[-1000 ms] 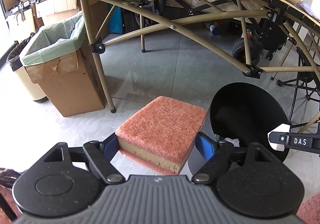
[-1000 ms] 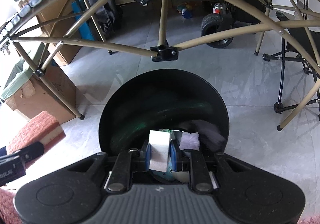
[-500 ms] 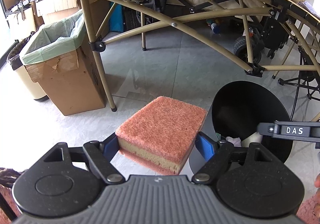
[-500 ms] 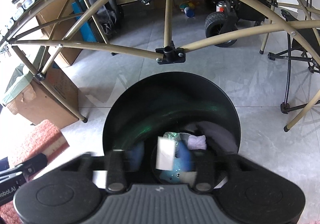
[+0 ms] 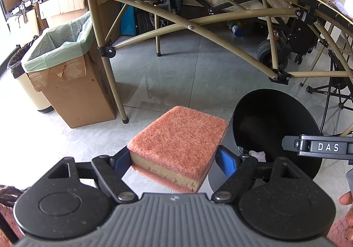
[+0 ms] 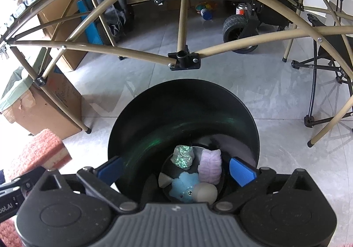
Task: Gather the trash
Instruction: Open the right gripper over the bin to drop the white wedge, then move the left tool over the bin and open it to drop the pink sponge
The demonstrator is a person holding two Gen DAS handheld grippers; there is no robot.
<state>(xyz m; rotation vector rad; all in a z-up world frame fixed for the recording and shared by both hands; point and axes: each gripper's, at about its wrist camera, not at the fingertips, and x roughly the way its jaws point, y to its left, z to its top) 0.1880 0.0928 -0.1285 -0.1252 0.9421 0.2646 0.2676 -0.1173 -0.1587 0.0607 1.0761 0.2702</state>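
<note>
Sponge [image 5: 178,149], pink scouring faces with a tan core, is sitting pinched between the blue pads [image 5: 227,163] of the left gripper [image 5: 174,158], its jaws pressing in on the two short sides. It is riding above the grey tiled floor [image 5: 176,79], just left of the black bin [image 5: 275,127], not over the opening. The left gripper is pointing forward and slightly down toward the tan folding table frame [image 5: 198,28]. A cardboard box [image 5: 72,88] lined with a green bag is standing far left beside a table leg.

The right gripper [image 6: 176,169] is hanging directly over the black bin [image 6: 183,114], looking steeply down into it, with its jaws spread wide and nothing between the blue pads [image 6: 241,170]. At the bottom of the bin are lying a crinkled shiny wrapper [image 6: 182,156], a pale purple wad [image 6: 210,166], a blue crumpled piece [image 6: 184,187] and a pale rounded piece [image 6: 205,191], packed close together. The sponge [image 6: 42,152] is showing at the left edge of the right wrist view, beside the bin's rim
</note>
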